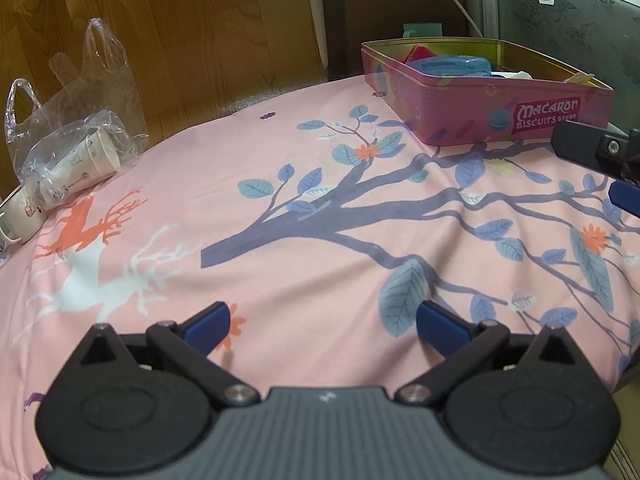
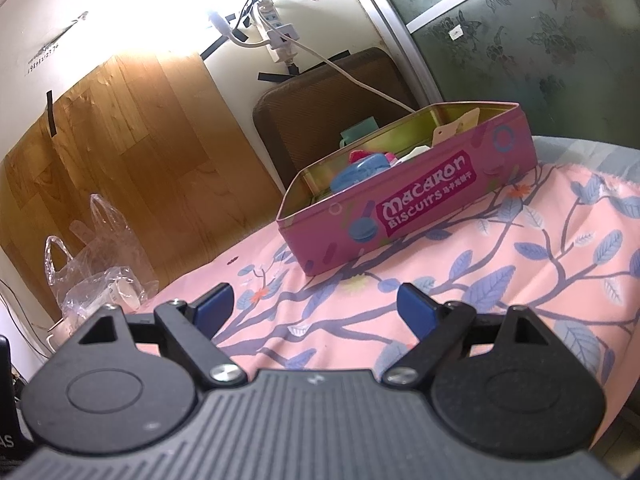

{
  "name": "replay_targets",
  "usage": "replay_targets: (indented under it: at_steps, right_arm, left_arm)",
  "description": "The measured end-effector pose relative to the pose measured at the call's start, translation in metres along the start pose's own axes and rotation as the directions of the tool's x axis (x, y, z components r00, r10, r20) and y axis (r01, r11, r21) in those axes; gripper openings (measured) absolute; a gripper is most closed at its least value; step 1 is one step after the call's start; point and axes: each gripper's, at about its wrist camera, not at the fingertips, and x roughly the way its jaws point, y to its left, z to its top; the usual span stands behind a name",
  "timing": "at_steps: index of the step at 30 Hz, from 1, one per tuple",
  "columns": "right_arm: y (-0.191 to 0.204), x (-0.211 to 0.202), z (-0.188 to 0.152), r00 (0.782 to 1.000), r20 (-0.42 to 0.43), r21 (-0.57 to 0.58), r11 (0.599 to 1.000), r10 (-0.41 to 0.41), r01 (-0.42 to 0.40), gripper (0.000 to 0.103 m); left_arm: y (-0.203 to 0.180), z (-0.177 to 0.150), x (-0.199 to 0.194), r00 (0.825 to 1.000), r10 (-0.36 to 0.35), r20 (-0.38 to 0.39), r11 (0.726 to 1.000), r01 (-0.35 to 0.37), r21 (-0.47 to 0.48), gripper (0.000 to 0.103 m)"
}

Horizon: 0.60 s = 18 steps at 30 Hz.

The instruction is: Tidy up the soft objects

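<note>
Now both grippers hover over the pink floral cloth [image 1: 320,208]; the left gripper [image 1: 323,326] and right gripper [image 2: 314,308] have jaws spread, holding nothing. At about one o'clock stands the pink biscuit tin [image 1: 472,108], with soft items inside; a plastic bag [image 1: 80,120] lies at ten o'clock.

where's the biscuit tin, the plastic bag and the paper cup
biscuit tin [image 2: 424,204], right wrist view, pink front wall
plastic bag [image 1: 106,76], left wrist view, upper handle part
paper cup [image 1: 86,160], left wrist view, its side
</note>
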Motion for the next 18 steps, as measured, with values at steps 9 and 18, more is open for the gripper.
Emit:
replay_targets:
  at_steps: [9,18]
  right_arm:
    - [-0.0007,0.0000,-0.0004,1.000,-0.001,0.001,1.000,0.000,0.000,0.091]
    - [0.0003,0.0005,-0.0027,1.000,-0.003,-0.005,1.000,-0.002,0.002,0.091]
  left_arm:
    - [-0.0033,-0.0003,-0.0008,1.000,0.002,-0.002,1.000,-0.002,-0.001,0.103]
    - [-0.0015,-0.0021,-0.0006,0.999,-0.045,0.009,0.999,0.045,-0.013,0.103]
